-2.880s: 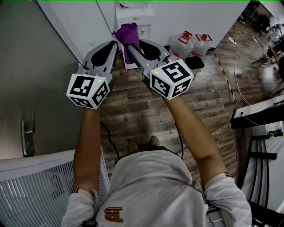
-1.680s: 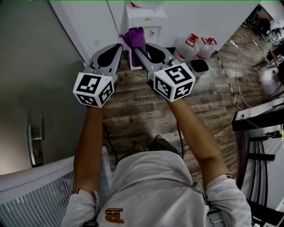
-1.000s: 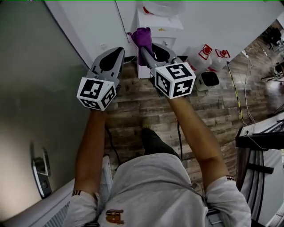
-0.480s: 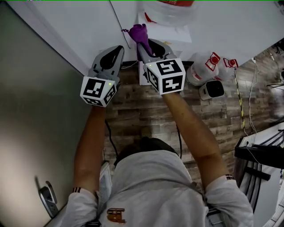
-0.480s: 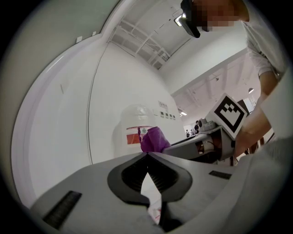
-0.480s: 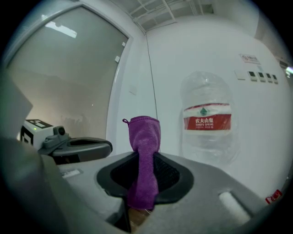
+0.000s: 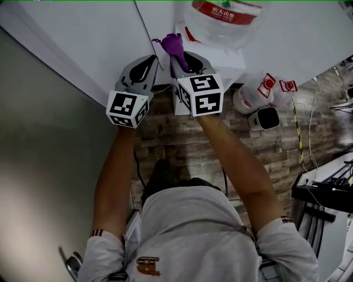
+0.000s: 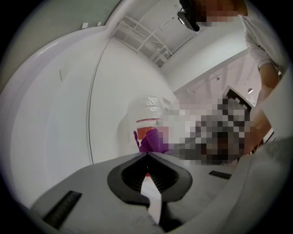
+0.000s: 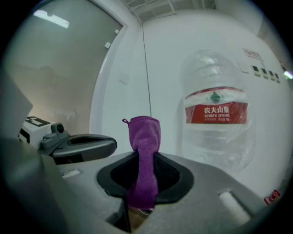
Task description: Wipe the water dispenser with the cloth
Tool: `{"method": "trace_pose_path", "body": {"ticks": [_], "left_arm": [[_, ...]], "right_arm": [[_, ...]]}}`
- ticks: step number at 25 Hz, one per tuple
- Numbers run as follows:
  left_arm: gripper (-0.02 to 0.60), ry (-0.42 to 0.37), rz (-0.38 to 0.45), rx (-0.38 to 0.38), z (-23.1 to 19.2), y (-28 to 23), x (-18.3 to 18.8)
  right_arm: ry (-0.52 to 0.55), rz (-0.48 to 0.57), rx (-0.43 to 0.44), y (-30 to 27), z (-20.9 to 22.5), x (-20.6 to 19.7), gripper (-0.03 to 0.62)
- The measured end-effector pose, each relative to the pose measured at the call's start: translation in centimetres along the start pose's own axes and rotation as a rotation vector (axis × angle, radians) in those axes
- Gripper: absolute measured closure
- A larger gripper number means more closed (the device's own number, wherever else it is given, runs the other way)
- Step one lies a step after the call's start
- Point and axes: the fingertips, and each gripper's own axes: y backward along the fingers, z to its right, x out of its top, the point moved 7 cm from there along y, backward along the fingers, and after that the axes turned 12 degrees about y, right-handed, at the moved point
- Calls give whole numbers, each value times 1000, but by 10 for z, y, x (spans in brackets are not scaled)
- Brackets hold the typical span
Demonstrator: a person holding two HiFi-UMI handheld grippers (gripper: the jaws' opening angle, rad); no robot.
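Note:
A purple cloth (image 7: pixel 172 43) stands up from my right gripper (image 7: pixel 178 56), which is shut on it. In the right gripper view the cloth (image 9: pixel 144 139) rises between the jaws, left of the clear water bottle (image 9: pixel 215 123) with its red label. The bottle (image 7: pixel 223 15) sits on top of the white water dispenser (image 7: pixel 220 54), just right of the cloth. My left gripper (image 7: pixel 150 60) is held beside the right one, jaws shut and empty. Its own view (image 8: pixel 147 155) shows the cloth (image 8: pixel 153 142) and bottle (image 8: pixel 149 112) ahead.
A white wall (image 7: pixel 99 38) stands behind the dispenser, with a grey door (image 7: pixel 49 154) at the left. Two spare jugs with red caps (image 7: pixel 259 91) and a small white box (image 7: pixel 267 118) stand on the wooden floor at the right. A black rack (image 7: pixel 325 193) is further right.
The person has stepped up to the dispenser. Both grippers have come closer to it, and the cloth is now level with the bottle's lower part.

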Motion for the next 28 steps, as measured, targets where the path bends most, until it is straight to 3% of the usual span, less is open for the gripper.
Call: {"method": "trace_pose_path", "body": {"ticks": [13,21,28], "left_arm": [[583,43,-36,-113,-114,-52,-21],[583,79,-81,-171,-151,-84,-49],[583,107,-106,-197,-178,-126,-63]], "right_arm": [[-119,-260,-188,-143,24,-7,497],[-226,-447,-306,-193,51,-32,497],[-314,-519,-355,-224,68,-51,496]]}}
